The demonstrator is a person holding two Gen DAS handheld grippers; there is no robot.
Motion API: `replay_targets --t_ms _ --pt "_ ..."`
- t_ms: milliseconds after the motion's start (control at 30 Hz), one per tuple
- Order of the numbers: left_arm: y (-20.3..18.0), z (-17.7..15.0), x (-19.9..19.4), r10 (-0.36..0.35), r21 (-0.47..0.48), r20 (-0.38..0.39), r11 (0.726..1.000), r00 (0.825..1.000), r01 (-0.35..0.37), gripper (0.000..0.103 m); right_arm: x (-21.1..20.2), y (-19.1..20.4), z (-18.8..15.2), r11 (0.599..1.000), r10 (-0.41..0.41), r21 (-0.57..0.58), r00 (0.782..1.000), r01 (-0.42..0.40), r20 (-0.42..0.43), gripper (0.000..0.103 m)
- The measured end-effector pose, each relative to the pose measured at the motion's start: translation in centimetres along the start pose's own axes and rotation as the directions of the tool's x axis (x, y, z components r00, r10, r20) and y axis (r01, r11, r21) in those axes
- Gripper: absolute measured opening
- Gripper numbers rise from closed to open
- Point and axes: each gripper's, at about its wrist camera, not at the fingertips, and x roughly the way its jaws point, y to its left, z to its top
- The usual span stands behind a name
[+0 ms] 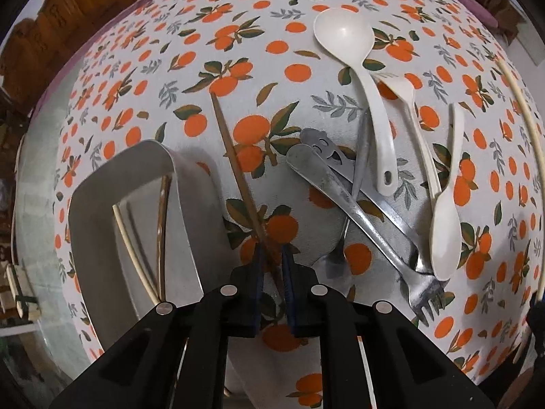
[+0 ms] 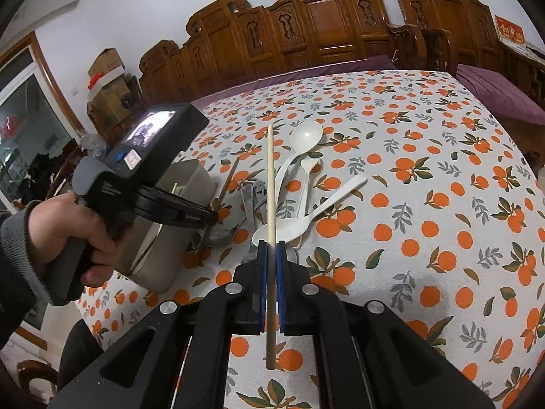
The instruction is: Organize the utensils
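1. Firmly, the left gripper (image 1: pixel 271 255) has its jaws clenched on a brown chopstick (image 1: pixel 235 167), apparently resting on the worktop (image 2: pixel 442 177) beside the gray bin (image 1: pixel 190 204).
2. Right gripper (image 2: pixel 271 248) grasps a pale chopstick (image 2: pixel 270 184) above piled spoons (image 2: pixel 289 226); open cloth lies right.
3. Only the right view shows the left hand (image 2: pixel 64 228).

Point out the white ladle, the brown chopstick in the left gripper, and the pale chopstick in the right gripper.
white ladle (image 1: pixel 342 30), left wrist view, on its bowl.
brown chopstick (image 1: pixel 228 143), left wrist view, mid shaft.
pale chopstick (image 2: pixel 270 177), right wrist view, mid shaft.
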Motion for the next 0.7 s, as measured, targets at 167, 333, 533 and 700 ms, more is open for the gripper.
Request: replay_targets --t_ms 167,333,533,700 --pt "-0.5 0.2 0.2 0.022 0.008 -0.007 1.0 1.0 -0.022 0.011 -0.4 0.1 0.1 1.0 0.011 0.002 1.0 -0.011 0.011 0.006" --pt "0.4 1.0 0.8 0.055 0.01 -0.022 0.998 0.998 -0.054 0.011 -0.7 0.3 0.2 1.0 0.019 0.001 1.0 -0.019 0.017 0.006" --pt "1.3 0.8 0.9 0.012 -0.021 -0.019 1.0 1.0 -0.012 0.012 -0.7 0.3 0.2 1.0 0.022 0.004 1.0 -0.022 0.016 0.006" --pt "1.5 0.7 0.9 -0.008 -0.022 -0.012 1.0 1.0 0.008 0.007 -0.8 0.3 0.2 1.0 0.022 0.003 1.0 -0.022 0.018 0.006"
